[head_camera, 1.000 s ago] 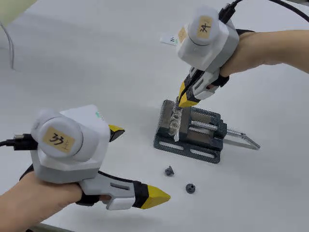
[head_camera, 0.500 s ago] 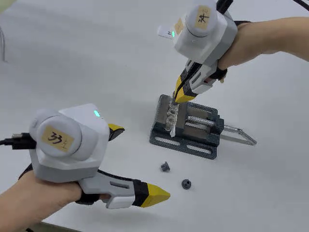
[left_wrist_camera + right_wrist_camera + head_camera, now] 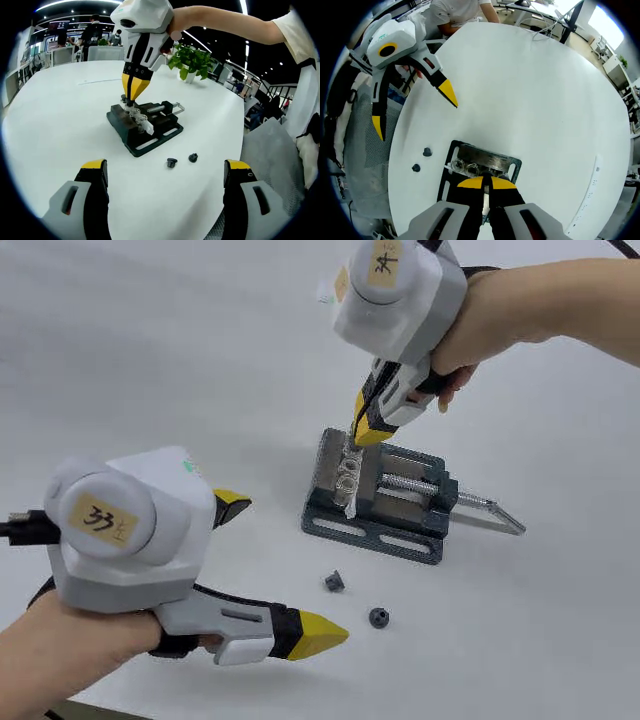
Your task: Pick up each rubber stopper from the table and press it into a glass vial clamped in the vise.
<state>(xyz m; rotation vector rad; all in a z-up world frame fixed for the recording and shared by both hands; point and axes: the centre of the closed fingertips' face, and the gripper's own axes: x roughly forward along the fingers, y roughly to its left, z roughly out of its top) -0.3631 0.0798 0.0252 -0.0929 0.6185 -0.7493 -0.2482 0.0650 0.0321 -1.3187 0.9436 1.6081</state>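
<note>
White round table (image 3: 50, 125), open office (image 3: 62, 50) behind; vise (image 3: 378, 505) mid-table.

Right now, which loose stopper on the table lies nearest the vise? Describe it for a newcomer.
Find the dark vise on the white table. Two small dark stoppers lie loose beside its slotted base. The nearer stopper sits closer to the base; the other stopper lies further out, round face up.
</note>
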